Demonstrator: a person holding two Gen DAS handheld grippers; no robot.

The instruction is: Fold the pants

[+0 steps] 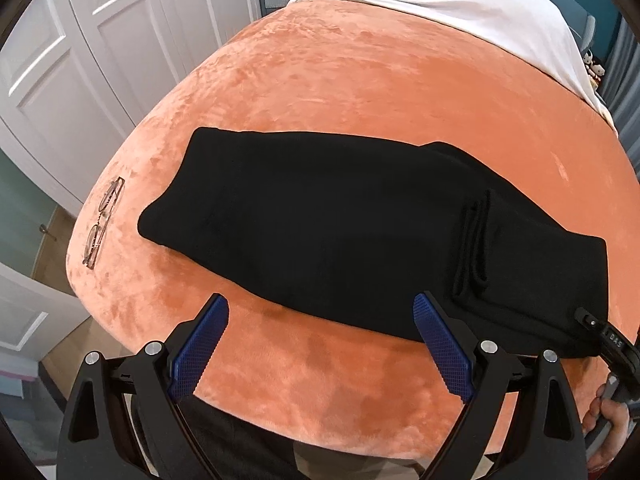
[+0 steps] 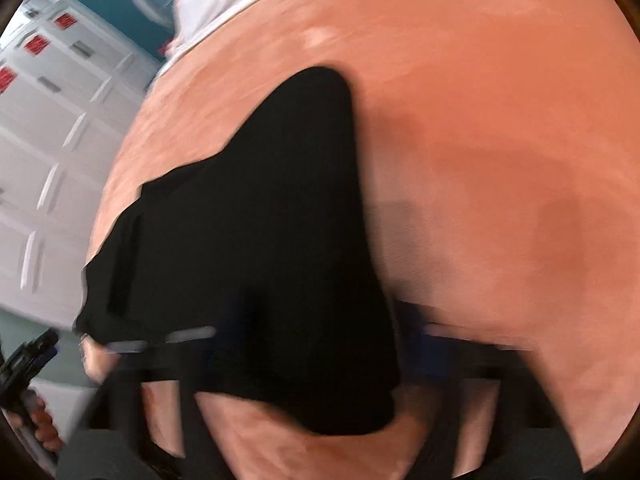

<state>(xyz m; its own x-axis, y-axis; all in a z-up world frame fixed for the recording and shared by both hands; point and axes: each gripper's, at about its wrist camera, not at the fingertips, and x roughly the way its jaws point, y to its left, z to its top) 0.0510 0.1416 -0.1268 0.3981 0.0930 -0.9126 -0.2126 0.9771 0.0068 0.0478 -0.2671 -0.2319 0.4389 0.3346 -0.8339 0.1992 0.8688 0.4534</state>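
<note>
Black pants lie folded lengthwise across the orange plush bed cover, waistband end at the right. My left gripper is open and empty, its blue pads just short of the pants' near edge. The right gripper shows at the far right, at the waistband corner. The right wrist view is motion-blurred: the pants fill the middle, and the right gripper's fingers are smeared dark shapes at the bottom, their spread unclear.
A pair of glasses lies on the bed's left edge. A white sheet covers the far end. White wardrobe doors stand to the left.
</note>
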